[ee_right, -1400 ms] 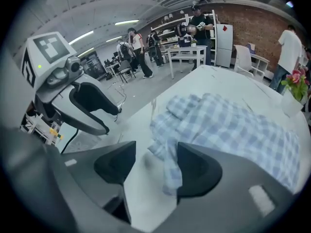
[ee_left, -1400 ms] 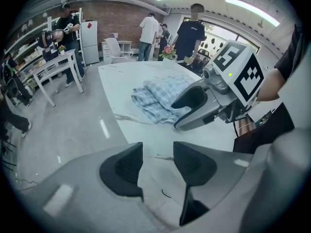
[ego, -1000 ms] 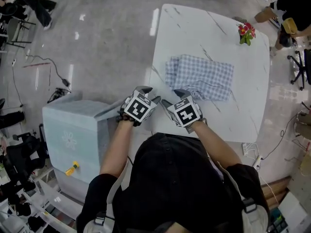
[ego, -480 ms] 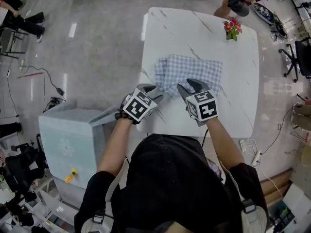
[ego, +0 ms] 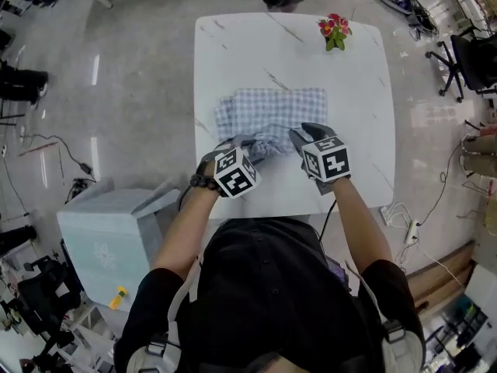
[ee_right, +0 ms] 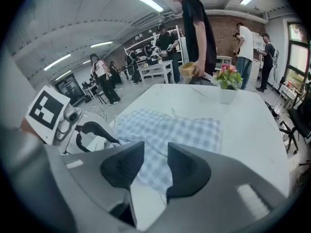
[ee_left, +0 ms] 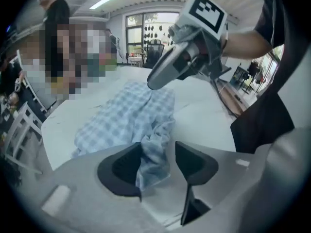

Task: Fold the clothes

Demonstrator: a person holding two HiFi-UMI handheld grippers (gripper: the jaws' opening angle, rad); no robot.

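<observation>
Both grippers have come forward to the checked cloth, which lies rumpled mid-table. Left gripper: jaws just been opening, cloth bunch between them, loose against one pad. Right gripper: jaws just been closing, cloth edge in the gap, not pinched. Likely taking the table-near edge for a fold. White marbled top, flowers at its far right, people beyond.
</observation>
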